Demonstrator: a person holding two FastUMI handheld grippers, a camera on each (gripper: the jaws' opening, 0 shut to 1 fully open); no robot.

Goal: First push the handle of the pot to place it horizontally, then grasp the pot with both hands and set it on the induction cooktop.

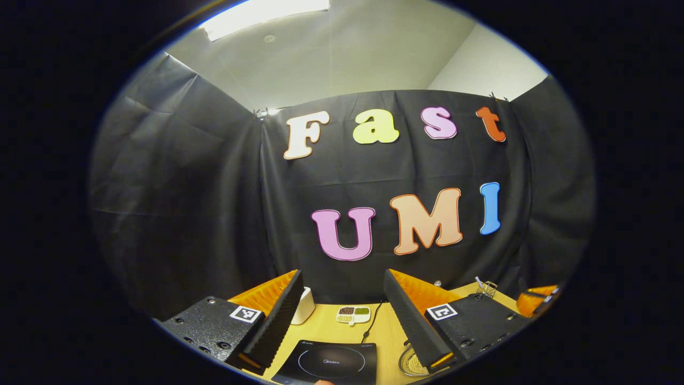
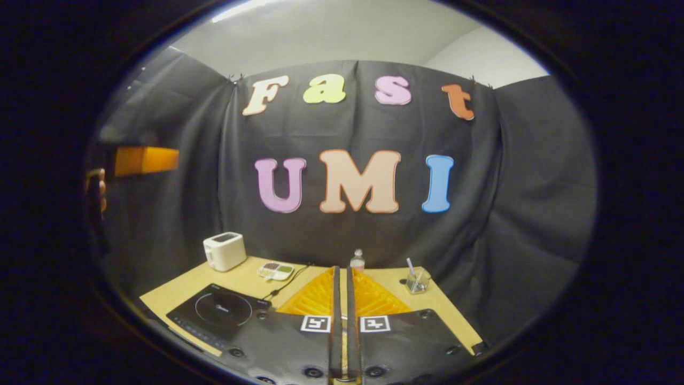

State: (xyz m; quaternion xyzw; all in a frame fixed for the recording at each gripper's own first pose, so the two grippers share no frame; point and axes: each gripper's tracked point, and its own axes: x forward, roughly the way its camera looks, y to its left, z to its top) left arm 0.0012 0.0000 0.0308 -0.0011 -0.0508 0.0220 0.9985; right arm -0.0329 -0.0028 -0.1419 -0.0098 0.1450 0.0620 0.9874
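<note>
Left gripper (image 1: pixel 342 315) fingers spread wide, induction cooktop (image 1: pixel 328 362) between them; right gripper (image 2: pixel 340 321) fingers nearly together, toaster (image 2: pixel 225 251) far left.

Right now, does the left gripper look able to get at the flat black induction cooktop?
Probably yes: the left gripper is open, and the flat black induction cooktop lies just ahead, below the gap between its fingers, on the light wooden table.
</note>
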